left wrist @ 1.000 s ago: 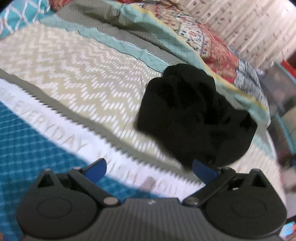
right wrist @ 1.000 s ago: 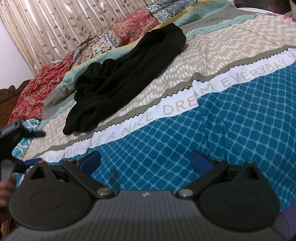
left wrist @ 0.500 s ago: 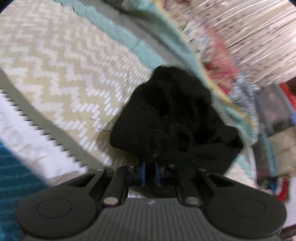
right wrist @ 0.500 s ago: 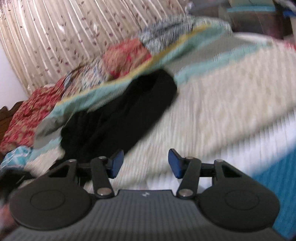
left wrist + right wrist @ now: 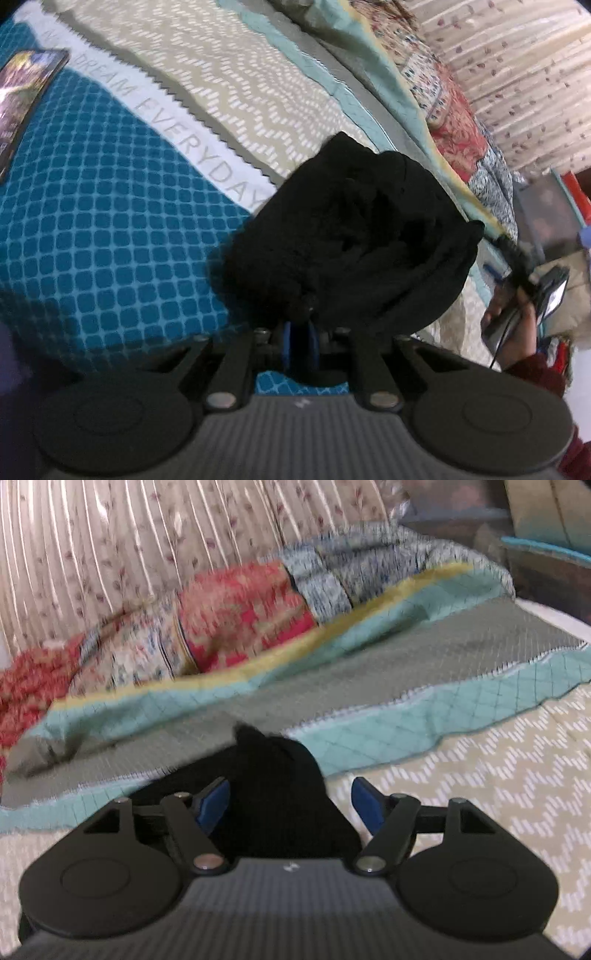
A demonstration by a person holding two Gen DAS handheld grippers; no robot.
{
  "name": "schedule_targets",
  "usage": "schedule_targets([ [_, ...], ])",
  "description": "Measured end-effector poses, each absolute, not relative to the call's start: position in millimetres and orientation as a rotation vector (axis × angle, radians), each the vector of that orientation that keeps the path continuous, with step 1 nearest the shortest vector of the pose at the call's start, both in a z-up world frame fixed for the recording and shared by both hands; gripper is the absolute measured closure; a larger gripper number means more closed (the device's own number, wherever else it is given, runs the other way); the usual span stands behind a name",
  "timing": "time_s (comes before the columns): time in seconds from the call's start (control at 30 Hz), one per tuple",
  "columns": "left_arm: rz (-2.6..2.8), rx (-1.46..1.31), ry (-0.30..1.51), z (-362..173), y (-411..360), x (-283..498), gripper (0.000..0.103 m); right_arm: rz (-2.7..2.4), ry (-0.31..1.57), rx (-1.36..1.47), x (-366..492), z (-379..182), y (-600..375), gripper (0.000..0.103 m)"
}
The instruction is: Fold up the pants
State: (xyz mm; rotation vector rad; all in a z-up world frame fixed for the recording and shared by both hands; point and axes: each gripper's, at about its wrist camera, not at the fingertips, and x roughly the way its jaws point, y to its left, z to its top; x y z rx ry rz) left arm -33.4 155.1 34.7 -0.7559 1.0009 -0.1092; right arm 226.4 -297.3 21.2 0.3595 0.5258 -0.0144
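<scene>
Pants: the black pants point(image 5: 354, 236) lie bunched on the bed point(image 5: 110, 236), now pulled onto the blue part.
Left tongs: the left tongs point(image 5: 298, 341) stay clenched on the pants' edge.
Right tongs: the right tongs point(image 5: 290, 805) have come down around a pants end, fingers point(image 5: 364, 805) apart.
Phone: a phone point(image 5: 22, 96) is now at the left.

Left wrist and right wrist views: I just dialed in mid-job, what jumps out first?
The black pants dominate: a bunched heap mid-bed on the patterned bedspread, with the left claw shut on their near edge. In the right wrist view, the right claw is open, its blue pads either side of another end of the pants, not yet closed. A lit phone lies on the blue part of the spread, far left.
</scene>
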Motion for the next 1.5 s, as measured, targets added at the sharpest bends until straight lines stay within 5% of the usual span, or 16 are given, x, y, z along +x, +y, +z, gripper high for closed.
schedule_targets([
  [0.07,-0.113,-0.738,0.996,36.2,153.9,-31.6,0.094,0.025,0.475,0.338,223.6,30.3,-289.1,0.016],
  [0.17,-0.109,-0.757,1.004,34.7,155.3,-29.1,0.094,0.032,0.515,0.136,236.7,35.0,-267.1,0.017],
  [0.2,-0.106,-0.764,1.006,34.1,155.5,-30.2,0.094,0.031,0.562,0.087,244.9,30.9,-264.1,0.026],
  [0.23,-0.104,-0.769,1.005,32.9,157.0,-34.3,0.094,0.031,0.635,0.042,253.9,25.8,-263.8,0.083],
  [0.27,-0.103,-0.772,1.003,33.8,157.4,-35.3,0.094,0.032,0.699,0.026,261.0,22.0,-267.9,0.094],
  [0.4,-0.147,-0.748,0.979,42.0,146.5,-35.8,0.094,0.008,0.537,0.290,228.8,64.5,-329.7,0.095],
  [0.6,-0.213,-0.719,0.975,46.0,126.9,-28.7,0.094,0.011,0.175,0.524,64.9,115.3,-409.0,0.095],
  [0.83,-0.204,-0.704,1.064,34.3,132.4,-36.6,0.091,-0.186,0.529,0.489,-16.9,33.3,-442.8,0.090],
  [0.9,-0.199,-0.669,1.060,40.9,137.1,-46.5,0.089,-0.231,0.522,0.514,-30.0,29.2,-441.3,0.078],
  [0.93,-0.213,-0.663,1.042,46.3,142.2,-52.6,0.087,-0.252,0.505,0.510,-36.3,31.9,-441.0,0.063],
  [1.13,-0.162,-0.514,0.899,98.2,166.2,-38.9,0.067,-0.175,0.422,0.387,-2.4,60.7,-429.5,0.058],
  [1.2,-0.185,-0.433,0.854,109.7,155.1,-8.8,0.041,-0.046,0.452,0.327,35.2,69.3,-415.4,0.052],
  [1.23,-0.209,-0.384,0.827,111.3,146.6,7.7,0.038,0.023,0.494,0.286,55.4,69.8,-405.7,0.043],
  [1.5,-0.313,-0.253,0.941,49.8,54.7,137.9,0.023,0.377,0.751,-0.044,187.3,29.4,-292.4,0.035],
])
